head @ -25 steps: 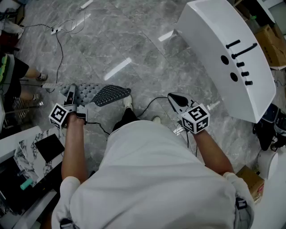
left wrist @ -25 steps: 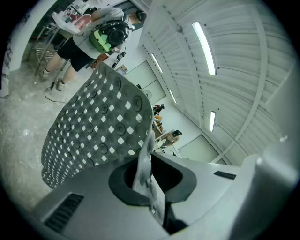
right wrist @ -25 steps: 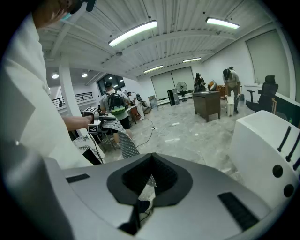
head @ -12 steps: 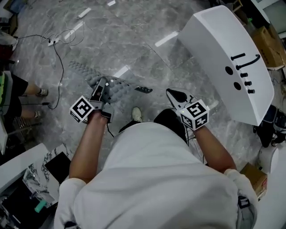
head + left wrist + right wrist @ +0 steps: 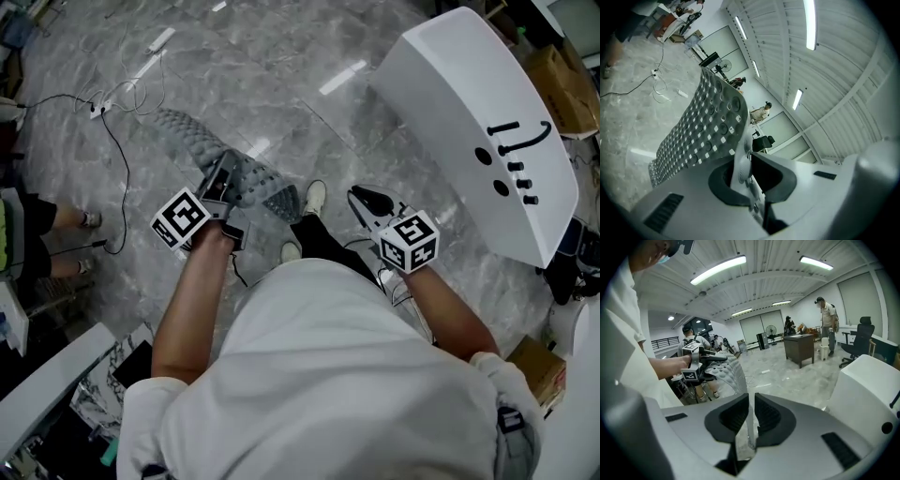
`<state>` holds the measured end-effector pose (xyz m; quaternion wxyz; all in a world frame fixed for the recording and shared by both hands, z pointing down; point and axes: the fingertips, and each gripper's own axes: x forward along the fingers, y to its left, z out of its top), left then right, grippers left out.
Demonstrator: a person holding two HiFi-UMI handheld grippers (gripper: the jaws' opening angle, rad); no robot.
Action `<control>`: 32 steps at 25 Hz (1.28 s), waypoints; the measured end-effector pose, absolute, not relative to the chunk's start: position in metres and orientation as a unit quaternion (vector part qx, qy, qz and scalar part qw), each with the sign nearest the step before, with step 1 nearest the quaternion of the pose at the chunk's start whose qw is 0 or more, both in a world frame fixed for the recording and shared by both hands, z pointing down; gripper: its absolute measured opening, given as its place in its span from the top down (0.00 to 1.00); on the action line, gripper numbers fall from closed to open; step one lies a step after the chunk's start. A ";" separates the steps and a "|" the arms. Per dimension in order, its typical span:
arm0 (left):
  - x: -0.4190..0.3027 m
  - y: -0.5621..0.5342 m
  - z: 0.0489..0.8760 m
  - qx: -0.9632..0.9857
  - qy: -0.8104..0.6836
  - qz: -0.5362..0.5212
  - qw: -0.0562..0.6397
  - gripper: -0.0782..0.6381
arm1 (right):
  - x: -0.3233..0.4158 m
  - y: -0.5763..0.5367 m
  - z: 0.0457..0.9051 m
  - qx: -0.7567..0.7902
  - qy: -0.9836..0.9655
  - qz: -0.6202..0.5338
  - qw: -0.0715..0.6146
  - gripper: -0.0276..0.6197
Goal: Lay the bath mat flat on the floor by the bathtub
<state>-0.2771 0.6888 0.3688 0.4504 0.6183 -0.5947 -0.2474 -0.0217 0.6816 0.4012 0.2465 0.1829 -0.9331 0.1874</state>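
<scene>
The left gripper pinches one edge of the mat. That keeps the mat up in the air, not on the floor yet. The right gripper has its jaws almost together and holds nothing; maybe it will help soon. The tub is close by on the right.

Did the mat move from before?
Yes. The left claw has carried the mat right, closer to the tub.
</scene>
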 end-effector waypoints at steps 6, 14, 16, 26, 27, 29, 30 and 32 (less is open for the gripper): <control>-0.291 0.597 0.365 0.609 -0.599 -0.235 0.464 0.85 | -0.038 0.576 0.393 0.186 -0.935 0.199 0.227 0.88; -0.298 0.474 0.349 0.617 -0.599 -0.234 0.453 0.85 | -0.050 0.463 0.381 0.190 -0.939 0.209 0.198 0.88; -0.293 0.439 0.348 0.624 -0.594 -0.230 0.453 0.85 | -0.045 0.442 0.378 0.201 -0.937 0.211 0.193 0.88; -0.279 0.240 0.359 0.655 -0.556 -0.226 0.459 0.85 | -0.018 0.320 0.390 0.277 -0.911 0.229 0.201 0.89; -0.278 0.219 0.361 0.657 -0.552 -0.224 0.461 0.85 | -0.018 0.306 0.393 0.284 -0.907 0.233 0.208 0.89; -0.278 0.179 0.366 0.659 -0.545 -0.220 0.470 0.85 | -0.018 0.278 0.398 0.295 -0.897 0.242 0.222 0.89; -0.277 0.158 0.368 0.659 -0.541 -0.218 0.474 0.85 | -0.018 0.263 0.399 0.302 -0.892 0.248 0.227 0.89; -0.275 0.114 0.369 0.664 -0.531 -0.214 0.481 0.85 | -0.018 0.229 0.398 0.318 -0.884 0.255 0.231 0.89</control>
